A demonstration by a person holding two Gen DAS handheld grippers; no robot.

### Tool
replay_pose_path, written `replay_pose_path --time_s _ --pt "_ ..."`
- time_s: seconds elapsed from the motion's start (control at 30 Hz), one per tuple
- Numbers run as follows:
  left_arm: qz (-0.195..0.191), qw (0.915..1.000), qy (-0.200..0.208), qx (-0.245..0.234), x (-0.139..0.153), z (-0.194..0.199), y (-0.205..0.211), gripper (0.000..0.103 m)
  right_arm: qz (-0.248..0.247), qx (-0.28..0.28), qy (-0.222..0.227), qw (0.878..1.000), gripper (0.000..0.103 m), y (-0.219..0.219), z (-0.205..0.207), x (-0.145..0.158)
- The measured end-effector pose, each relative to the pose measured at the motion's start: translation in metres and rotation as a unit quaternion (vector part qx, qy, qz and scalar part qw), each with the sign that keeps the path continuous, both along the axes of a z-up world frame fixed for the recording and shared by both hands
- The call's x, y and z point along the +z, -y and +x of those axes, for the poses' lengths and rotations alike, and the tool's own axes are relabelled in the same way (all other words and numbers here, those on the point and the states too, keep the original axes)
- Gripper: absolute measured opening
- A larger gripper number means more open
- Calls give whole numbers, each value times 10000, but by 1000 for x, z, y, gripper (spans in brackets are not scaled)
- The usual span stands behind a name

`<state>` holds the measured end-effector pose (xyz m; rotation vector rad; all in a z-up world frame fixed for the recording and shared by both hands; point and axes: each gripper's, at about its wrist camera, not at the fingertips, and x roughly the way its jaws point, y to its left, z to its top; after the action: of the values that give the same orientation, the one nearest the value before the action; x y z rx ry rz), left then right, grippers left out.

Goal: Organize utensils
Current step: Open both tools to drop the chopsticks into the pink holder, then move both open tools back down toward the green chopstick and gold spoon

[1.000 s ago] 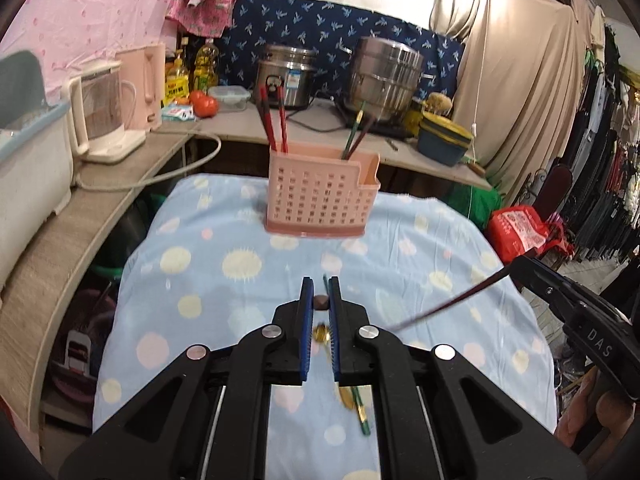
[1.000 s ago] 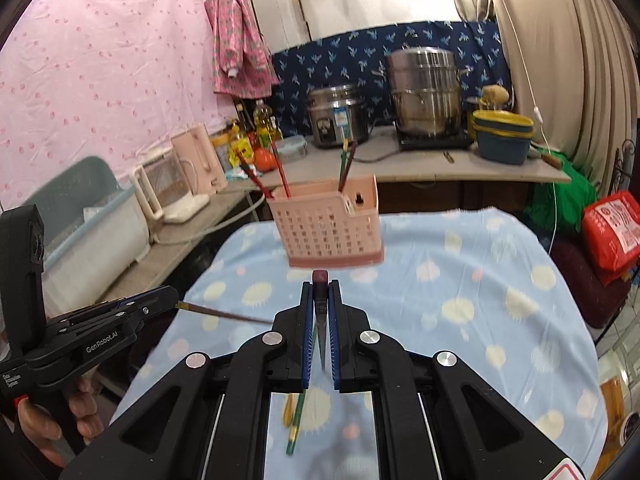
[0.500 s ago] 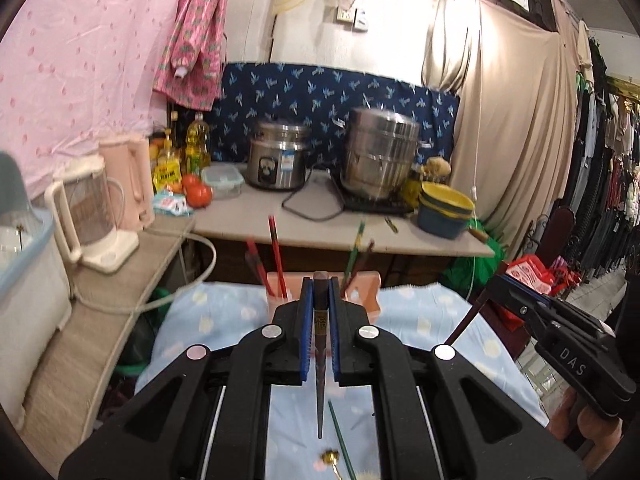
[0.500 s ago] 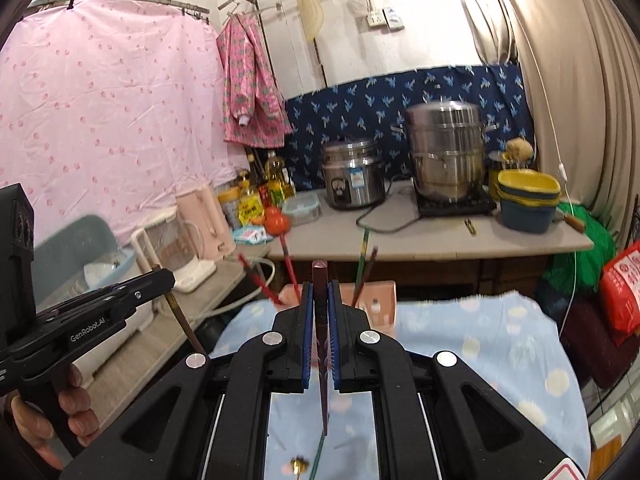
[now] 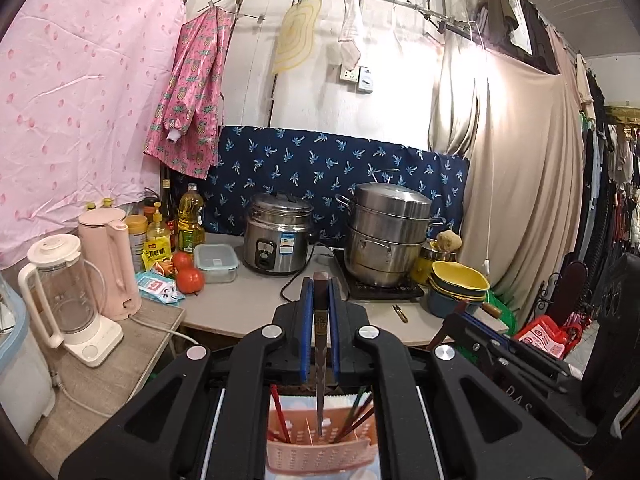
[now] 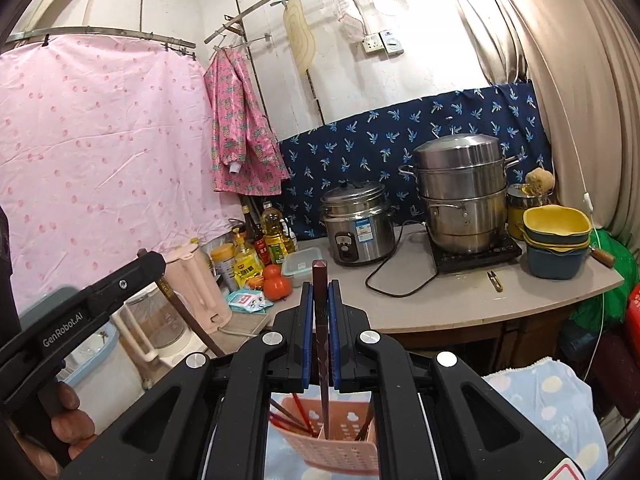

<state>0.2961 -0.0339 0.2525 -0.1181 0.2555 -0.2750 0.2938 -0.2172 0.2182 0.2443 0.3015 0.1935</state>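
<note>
The rice cooker (image 5: 278, 236) and the stacked steamer pot (image 5: 386, 234) are showing brushed, shiny metal, while the pale tabletop (image 6: 460, 300) under them is looking smooth and matt. The pink perforated utensil holder (image 5: 320, 454) is looking like moulded plastic, and the dark chopstick (image 5: 320, 344) is gleaming like lacquered wood between blue rubbery fingers (image 5: 306, 332) on matt black plastic arms. The dotted blue cloth (image 6: 552, 396) is looking soft and terry-like.

a home kitchen: rice cooker (image 5: 278, 236), steamer pot (image 5: 386, 234), oil bottles (image 5: 190, 218).
</note>
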Motion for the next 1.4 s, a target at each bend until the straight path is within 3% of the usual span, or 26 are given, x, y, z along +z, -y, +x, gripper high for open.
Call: replay_pose_path --time_s 0.2,0.47,0.5,0.57,0.6,0.63,1.1,1.4 --pt "-132 9991 -391 -14 -39 34 0 7 282 49 -362 9989 7 8 30 -43" --pt "-163 9954 -937 69 -99 50 -1 8 250 30 -970 9950 8 8 42 -108" --pt "-133 9954 -929 182 -103 49 -1 12 234 -26 -970 9950 18 9 39 -111" --pt "-46 9946 -993 297 -111 46 -2 31 242 -141 -982 9948 34 12 33 -118" --pt "6 9938 -1039 401 -114 44 -2 45 261 -195 -975 9947 43 14 30 -120" --pt "47 9934 -1042 477 -116 41 -3 48 275 -246 -962 9947 44 16 24 -122" --pt "680 9876 -1256 657 -130 -8 6 48 171 -138 -1022 9945 44 14 -39 -126" --pt "773 9861 -1363 543 -128 -50 12 48 -25 -61 -1012 9948 44 3 -89 -119"
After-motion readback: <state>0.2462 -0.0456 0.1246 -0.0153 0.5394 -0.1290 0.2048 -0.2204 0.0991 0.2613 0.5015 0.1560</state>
